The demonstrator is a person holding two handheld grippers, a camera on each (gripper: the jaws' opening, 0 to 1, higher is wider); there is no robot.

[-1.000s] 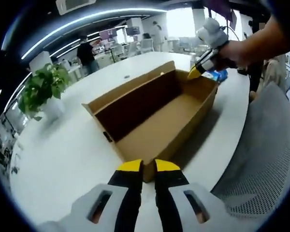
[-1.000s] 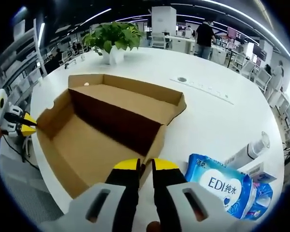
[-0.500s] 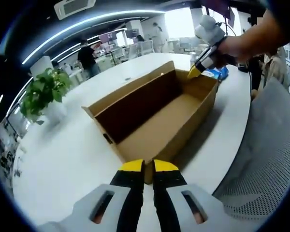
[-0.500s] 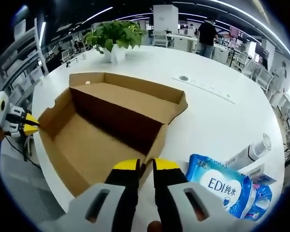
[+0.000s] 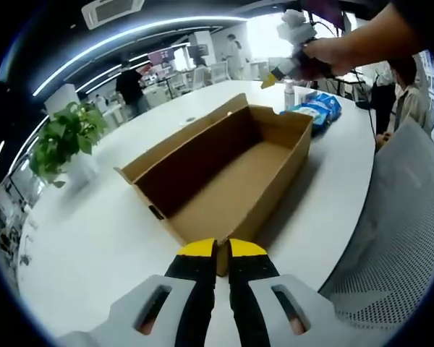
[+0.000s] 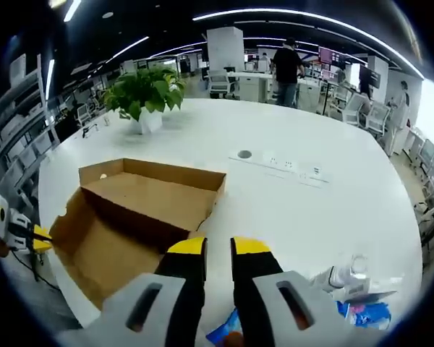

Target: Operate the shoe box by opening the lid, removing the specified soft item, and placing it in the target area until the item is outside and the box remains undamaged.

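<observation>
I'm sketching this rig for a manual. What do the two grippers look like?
Left gripper and right gripper match: two black jaws with yellow tips, rising from a pale grey shell with two slanted slots. No cables or markings are visible.

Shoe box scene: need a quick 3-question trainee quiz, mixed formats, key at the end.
1. True or false: the shoe box is open with nothing visible inside.
2. The blue wipes pack lies: A) inside the box B) on the table beyond the box's far end C) beside the potted plant.
3. Fill in: the left gripper is at the box's near ____.

Key: 1 true; 2 B; 3 end. The right gripper is raised above the far end.
</observation>
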